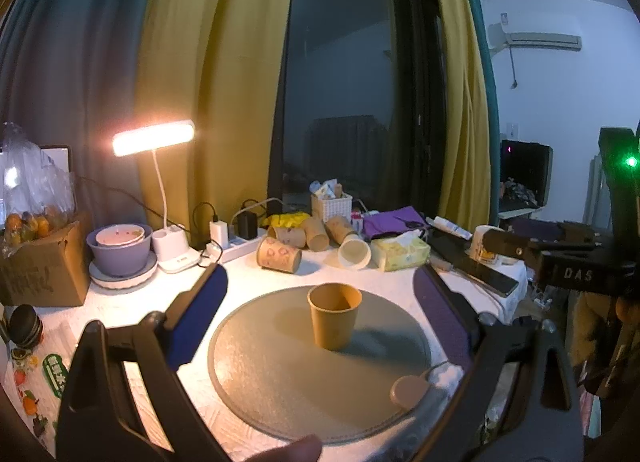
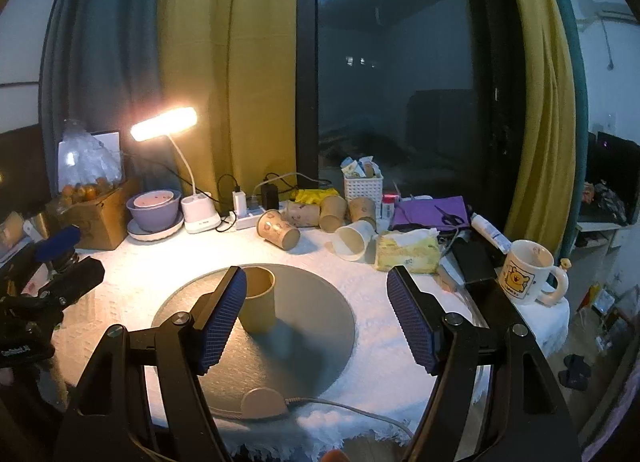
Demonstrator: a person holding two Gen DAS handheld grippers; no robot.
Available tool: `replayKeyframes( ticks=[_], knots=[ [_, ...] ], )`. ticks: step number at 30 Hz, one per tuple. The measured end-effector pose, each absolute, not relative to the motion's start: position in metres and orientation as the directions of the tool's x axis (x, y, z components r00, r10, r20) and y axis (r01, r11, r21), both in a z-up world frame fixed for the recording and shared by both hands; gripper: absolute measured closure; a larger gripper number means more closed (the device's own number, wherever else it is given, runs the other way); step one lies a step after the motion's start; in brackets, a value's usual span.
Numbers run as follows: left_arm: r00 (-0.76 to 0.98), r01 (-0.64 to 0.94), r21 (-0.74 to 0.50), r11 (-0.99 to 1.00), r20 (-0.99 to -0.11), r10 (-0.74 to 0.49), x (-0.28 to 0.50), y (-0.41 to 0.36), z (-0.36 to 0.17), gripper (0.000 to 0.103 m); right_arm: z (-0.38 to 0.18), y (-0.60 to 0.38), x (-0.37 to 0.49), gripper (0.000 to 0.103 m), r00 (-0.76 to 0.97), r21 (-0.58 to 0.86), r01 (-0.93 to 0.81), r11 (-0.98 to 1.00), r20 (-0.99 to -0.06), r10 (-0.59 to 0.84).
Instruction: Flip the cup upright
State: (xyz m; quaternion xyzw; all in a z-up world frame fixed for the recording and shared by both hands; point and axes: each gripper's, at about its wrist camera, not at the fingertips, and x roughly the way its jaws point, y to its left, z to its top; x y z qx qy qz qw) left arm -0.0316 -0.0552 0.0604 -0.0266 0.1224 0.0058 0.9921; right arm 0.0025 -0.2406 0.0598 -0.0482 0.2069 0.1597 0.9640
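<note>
Left gripper (image 1: pixel 316 322): blue pads spread wide, holding nothing; brown paper cup (image 1: pixel 334 315) stands upright, mouth up, between and beyond them, touching neither pad. Cup sits near the middle of the round grey mat (image 1: pixel 280 378), which lies on the white cloth toward the desk's near edge. Right gripper (image 2: pixel 318 316): jaws likewise wide apart and empty; in its view the cup (image 2: pixel 259 298) is partly hidden behind the left-hand pad (contact cannot be judged there). Several spare paper cups (image 1: pixel 280 254) lie on their sides toward the desk's far edge, beside a tissue pack (image 1: pixel 400 254). Lit desk lamp (image 1: pixel 154 137) at the far left; yellow-print mug (image 2: pixel 524 278) at the right edge.
</note>
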Motion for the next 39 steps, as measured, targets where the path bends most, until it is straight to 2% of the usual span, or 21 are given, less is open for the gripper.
replayKeyframes(
  ticks=[39],
  knots=[
    [0.963, -0.033, -0.063, 0.997, -0.27, 0.015, -0.03, -0.056, 0.048, 0.008, 0.051, -0.24, 0.005, 0.027, 0.859, -0.029, -0.323, 0.946, -0.429, 0.28]
  ],
)
